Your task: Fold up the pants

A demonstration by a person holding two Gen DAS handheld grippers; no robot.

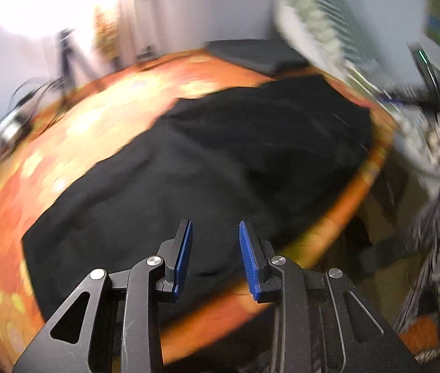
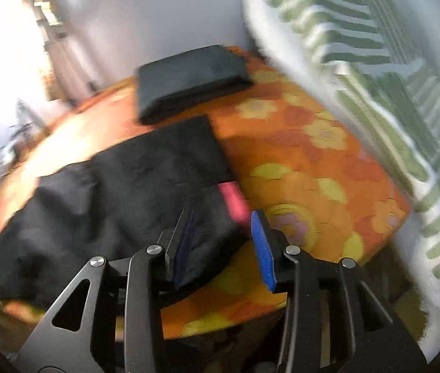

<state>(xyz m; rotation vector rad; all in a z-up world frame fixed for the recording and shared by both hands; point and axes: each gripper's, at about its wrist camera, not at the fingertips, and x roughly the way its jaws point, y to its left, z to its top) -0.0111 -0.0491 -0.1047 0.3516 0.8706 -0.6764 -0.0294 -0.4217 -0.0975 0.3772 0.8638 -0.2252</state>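
Observation:
Black pants [image 1: 220,155] lie spread and rumpled across an orange flowered cover [image 1: 64,130]. My left gripper [image 1: 215,223] hovers over their near part by the cover's front edge, open, with nothing between its blue pads. In the right wrist view the pants [image 2: 126,186] fill the left half of the cover [image 2: 313,171], and a pink strip [image 2: 235,199] shows at their right edge. My right gripper [image 2: 222,213] is open just above that edge. Its left finger is blurred over the black cloth and its right finger is over bare cover; neither pad presses on anything.
A folded dark garment [image 2: 188,77] lies at the far end of the cover, just beyond the pants, also visible in the left view [image 1: 251,52]. A white, green-striped cloth [image 2: 359,62] rises along the right side. A tripod [image 1: 67,52] and cables stand far left; clutter [image 1: 437,155] sits right.

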